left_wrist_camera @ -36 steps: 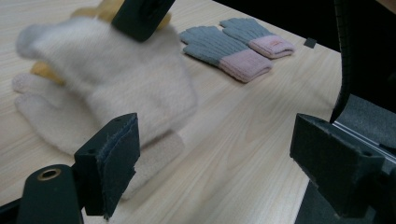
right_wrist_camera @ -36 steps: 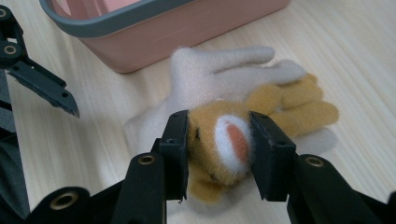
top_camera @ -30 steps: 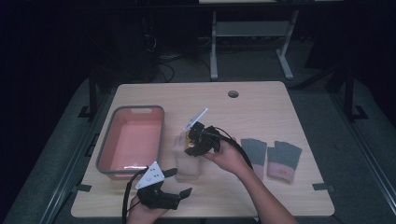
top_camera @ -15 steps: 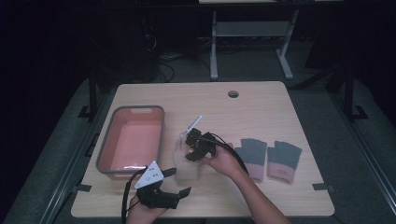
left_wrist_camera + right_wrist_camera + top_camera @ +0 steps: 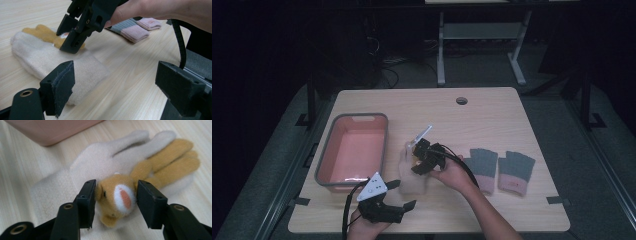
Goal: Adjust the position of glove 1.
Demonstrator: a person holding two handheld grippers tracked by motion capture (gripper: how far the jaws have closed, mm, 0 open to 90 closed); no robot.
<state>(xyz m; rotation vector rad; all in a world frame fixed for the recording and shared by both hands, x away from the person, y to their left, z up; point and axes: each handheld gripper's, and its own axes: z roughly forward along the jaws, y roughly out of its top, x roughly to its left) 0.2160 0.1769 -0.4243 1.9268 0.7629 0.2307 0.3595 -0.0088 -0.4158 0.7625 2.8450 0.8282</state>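
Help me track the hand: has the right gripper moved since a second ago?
Yes. The right gripper has sunk onto the cream glove, nearer the pink tub, its jaws just opening.

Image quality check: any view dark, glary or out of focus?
High view: table lit, surroundings nearly black, small glare spot in the pink bin. Left gripper view: own pads soft, cream glove fairly sharp. Right gripper view: rabbit face sharp, bin corner blurred; no harsh shadows.

No writing, label, brand, number or sign can be read anywhere — not on any item or object.
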